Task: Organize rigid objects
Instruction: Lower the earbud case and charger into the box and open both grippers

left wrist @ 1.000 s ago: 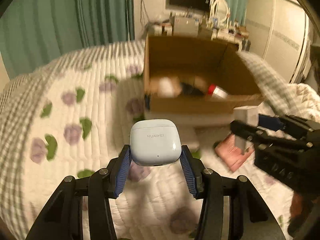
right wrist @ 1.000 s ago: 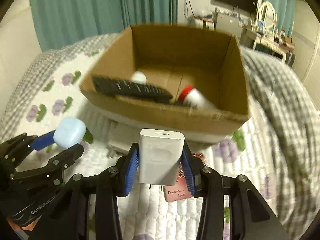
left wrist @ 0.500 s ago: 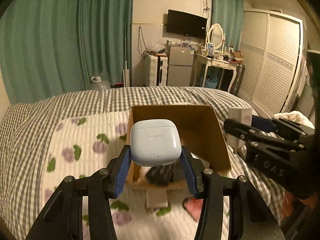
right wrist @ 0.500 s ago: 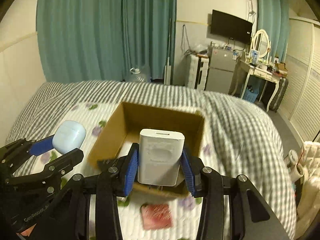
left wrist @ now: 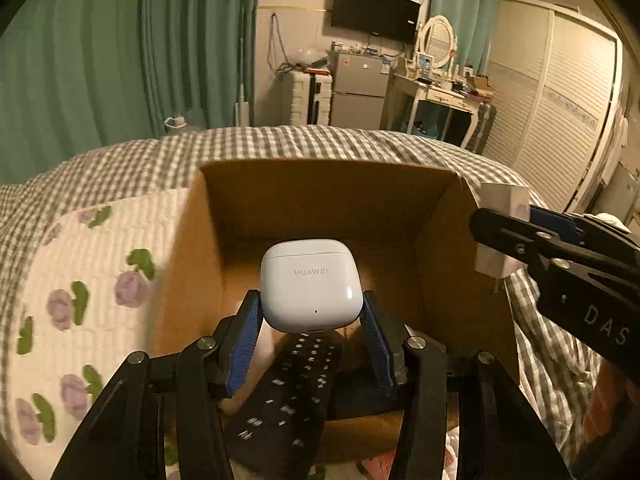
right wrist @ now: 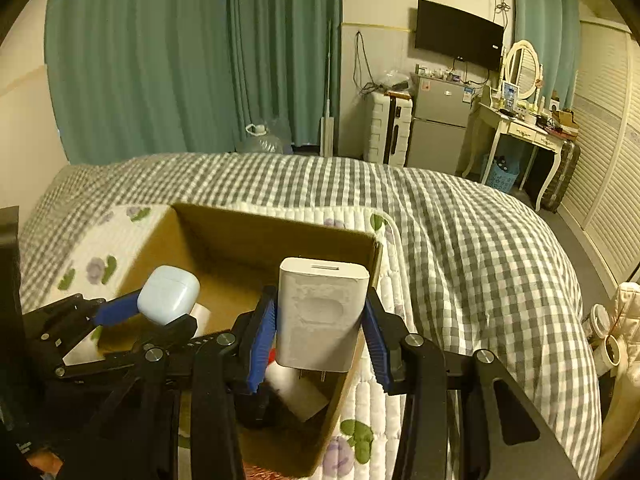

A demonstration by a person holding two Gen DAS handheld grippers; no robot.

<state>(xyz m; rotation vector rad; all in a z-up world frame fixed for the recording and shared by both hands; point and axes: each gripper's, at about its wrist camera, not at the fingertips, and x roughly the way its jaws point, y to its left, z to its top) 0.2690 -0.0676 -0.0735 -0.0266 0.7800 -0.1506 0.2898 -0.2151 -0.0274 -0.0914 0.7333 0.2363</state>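
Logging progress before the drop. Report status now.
Left claw shut on earbud case, over cardboard box. Right claw shut on charger, at box's right wall. Remote lies in box below.

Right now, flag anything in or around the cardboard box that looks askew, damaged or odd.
Little stands out. The remote control lies tilted in the cardboard box, its near end propped on the front wall. The white charger shows a scuffed, rough face. The earbud case looks intact.
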